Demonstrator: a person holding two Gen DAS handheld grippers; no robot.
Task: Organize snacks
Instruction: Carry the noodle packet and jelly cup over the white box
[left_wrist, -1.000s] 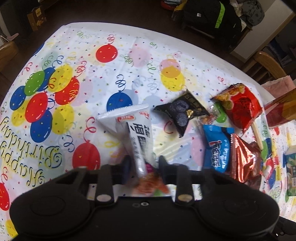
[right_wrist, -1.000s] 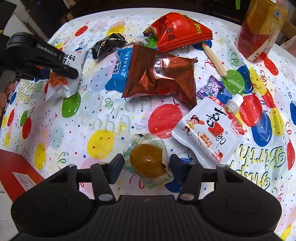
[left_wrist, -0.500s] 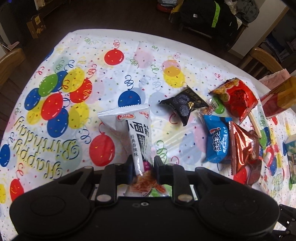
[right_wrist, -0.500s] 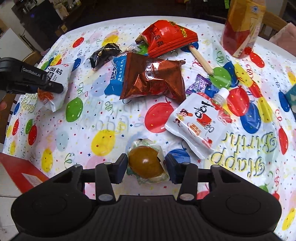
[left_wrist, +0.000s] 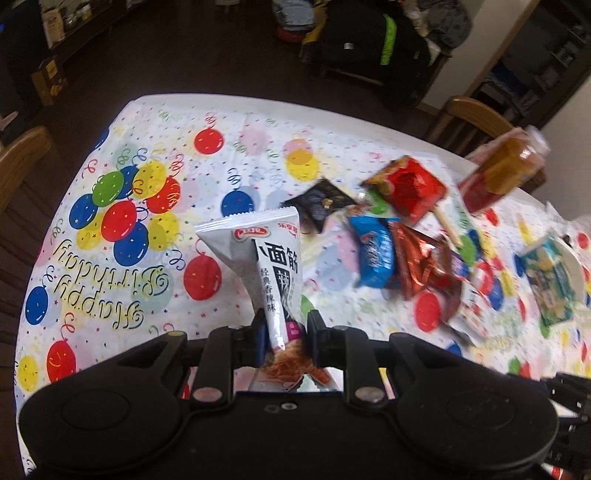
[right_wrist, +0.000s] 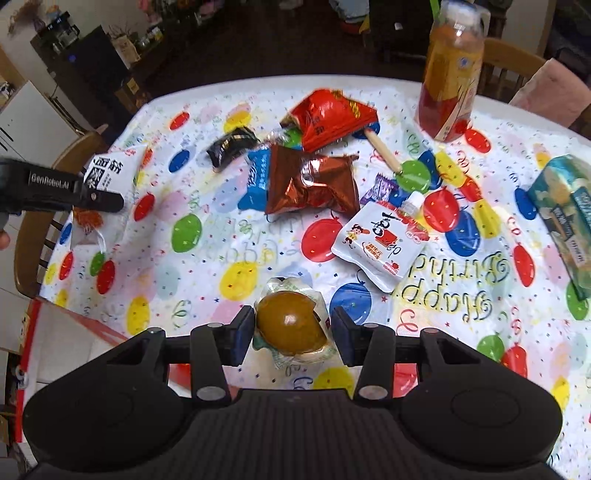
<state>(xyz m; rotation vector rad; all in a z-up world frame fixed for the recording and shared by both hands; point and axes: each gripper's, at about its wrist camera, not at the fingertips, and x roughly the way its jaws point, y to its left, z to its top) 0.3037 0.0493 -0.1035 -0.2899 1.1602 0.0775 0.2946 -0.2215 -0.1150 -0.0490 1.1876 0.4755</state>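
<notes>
My left gripper is shut on the lower part of a white snack packet with black lettering, held upright above the balloon tablecloth. In the right wrist view the same left gripper and white packet hang at the table's left edge. My right gripper is shut on a brown egg in a clear wrapper, lifted off the cloth. The remaining snacks lie in a pile: a red bag, a brown foil bag, a blue packet and a black packet.
A tea bottle stands at the back right. A white spouted pouch, a purple candy and a lollipop lie mid-table, a teal box at the right. A red-rimmed box sits below the table's near-left edge. Wooden chairs surround the table.
Both grippers have risen away from the table. The left jaws tightened on the white packet. The right jaws narrowed onto the wrapped egg and lifted it.
</notes>
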